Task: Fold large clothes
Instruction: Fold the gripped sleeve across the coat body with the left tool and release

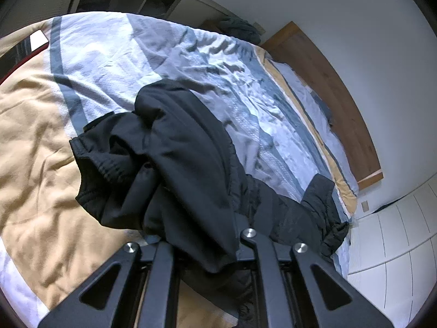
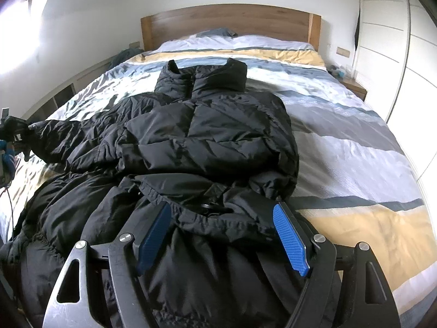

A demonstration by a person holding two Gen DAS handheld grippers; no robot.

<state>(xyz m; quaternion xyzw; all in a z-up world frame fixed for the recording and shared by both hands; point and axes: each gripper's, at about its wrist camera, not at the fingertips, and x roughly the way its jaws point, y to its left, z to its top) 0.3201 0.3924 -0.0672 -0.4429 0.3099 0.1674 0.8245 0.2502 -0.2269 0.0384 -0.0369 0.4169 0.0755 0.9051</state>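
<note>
Nearest the lens, the right gripper [image 2: 222, 235] stands with blue pads [image 2: 291, 236] spread, jacket hem loose between them. The black puffer jacket [image 2: 207, 128] lies mid-bed, collar at twelve o'clock. The left gripper [image 1: 202, 235], at nine o'clock, is clamped on its sleeve [image 1: 174, 147]; lift that sleeve clear, then lay it across the chest smoothly

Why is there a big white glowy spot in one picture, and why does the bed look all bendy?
Right wrist view: bright light washes out the wall at upper left. Both views: the fisheye lens bends the bed and headboard, with dark corners. Left wrist view: the black jacket shows little detail.
</note>
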